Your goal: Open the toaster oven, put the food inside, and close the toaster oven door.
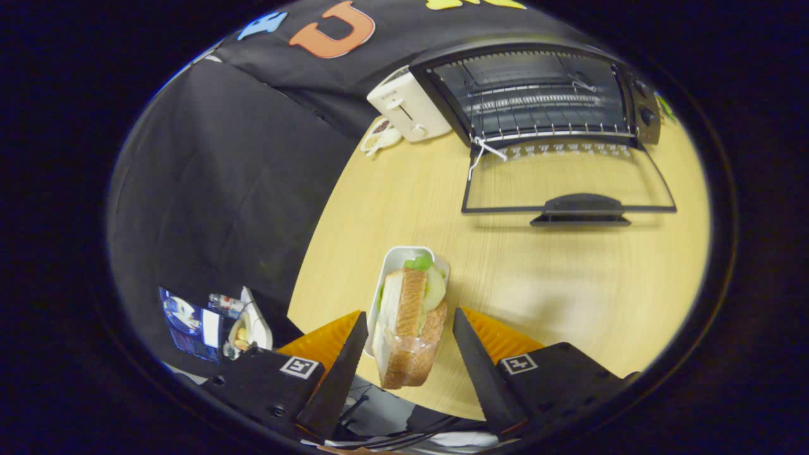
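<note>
The hand-held gripper (407,319) straddles the sandwich (409,325) with fingers spread, not pressing it, the open toaster oven (537,95) at one o'clock.

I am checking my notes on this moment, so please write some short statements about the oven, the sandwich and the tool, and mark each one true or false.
1. The toaster oven has its door folded down open. True.
2. The sandwich is already on the rack inside the oven. False: it sits on a white tray on the table, in front of the oven.
3. The tool is open, with the sandwich between its fingers. True.
4. A white toaster stands beside the oven. True.
5. The tool grips the door handle. False: the handle is far ahead, untouched.
</note>
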`<control>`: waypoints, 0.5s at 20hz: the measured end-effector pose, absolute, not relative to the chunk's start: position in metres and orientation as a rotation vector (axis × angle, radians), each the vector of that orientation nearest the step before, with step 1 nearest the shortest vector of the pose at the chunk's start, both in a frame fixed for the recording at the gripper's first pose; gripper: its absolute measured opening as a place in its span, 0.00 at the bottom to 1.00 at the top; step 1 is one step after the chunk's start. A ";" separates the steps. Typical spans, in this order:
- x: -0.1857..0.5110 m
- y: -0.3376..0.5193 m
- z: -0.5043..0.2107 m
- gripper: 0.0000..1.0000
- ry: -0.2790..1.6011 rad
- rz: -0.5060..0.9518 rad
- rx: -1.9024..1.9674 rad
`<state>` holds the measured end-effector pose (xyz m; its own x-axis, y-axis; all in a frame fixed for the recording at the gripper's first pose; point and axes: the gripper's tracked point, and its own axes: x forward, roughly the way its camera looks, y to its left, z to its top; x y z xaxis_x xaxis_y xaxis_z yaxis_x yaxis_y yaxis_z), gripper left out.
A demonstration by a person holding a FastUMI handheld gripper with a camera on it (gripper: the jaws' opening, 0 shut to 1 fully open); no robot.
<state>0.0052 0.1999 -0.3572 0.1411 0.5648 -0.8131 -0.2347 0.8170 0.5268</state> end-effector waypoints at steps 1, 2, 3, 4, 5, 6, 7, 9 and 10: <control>0.002 0.202 -0.357 0.86 1.347 0.588 0.349; 0.001 0.203 -0.357 0.83 1.372 0.581 0.388; 0.005 0.202 -0.361 0.80 1.383 0.569 0.406; 0.009 0.197 -0.365 0.76 1.387 0.551 0.413; 0.014 0.194 -0.367 0.69 1.384 0.537 0.426; 0.016 0.196 -0.366 0.62 1.382 0.545 0.450; 0.010 0.197 -0.362 0.54 1.399 0.565 0.460; 0.009 0.198 -0.364 0.43 1.400 0.582 0.457; 0.009 0.198 -0.364 0.42 1.401 0.588 0.460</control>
<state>0.0086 0.1980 -0.3635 0.0689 0.6301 -0.7734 -0.1101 0.7754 0.6218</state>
